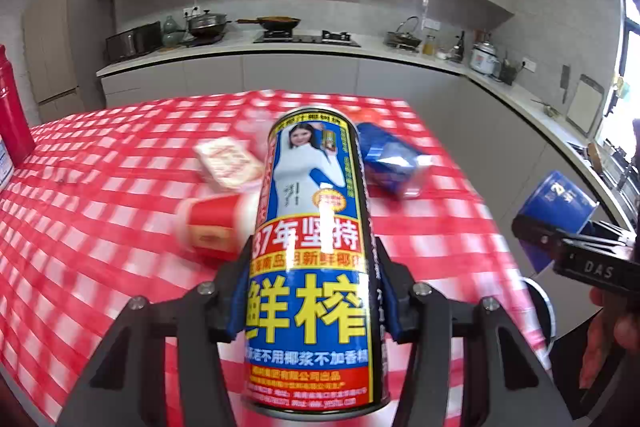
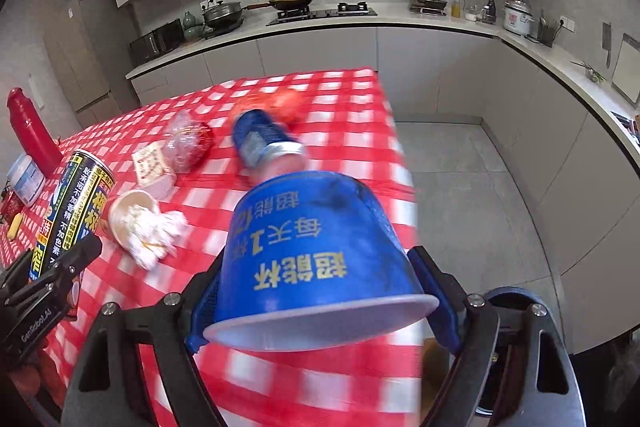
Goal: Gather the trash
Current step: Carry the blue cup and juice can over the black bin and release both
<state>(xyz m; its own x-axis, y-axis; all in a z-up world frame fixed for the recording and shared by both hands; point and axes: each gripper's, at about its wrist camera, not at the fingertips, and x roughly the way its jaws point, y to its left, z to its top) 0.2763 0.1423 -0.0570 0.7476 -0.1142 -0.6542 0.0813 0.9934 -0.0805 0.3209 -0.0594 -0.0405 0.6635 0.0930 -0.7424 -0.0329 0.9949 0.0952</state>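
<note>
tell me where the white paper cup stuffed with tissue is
In the right wrist view, the white paper cup lies tipped on the red checked tablecloth, left of the right gripper, beside the tall can.

Both grippers — left (image 1: 312,291), right (image 2: 320,291) — angled down, fingers clamped.

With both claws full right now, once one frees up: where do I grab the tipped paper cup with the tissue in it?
Take the paper cup across its side wall near the closed base, from above. It lies on its side on the checked tablecloth, and tissue spills from the mouth, so the rim end is blocked and probably soft.
</note>
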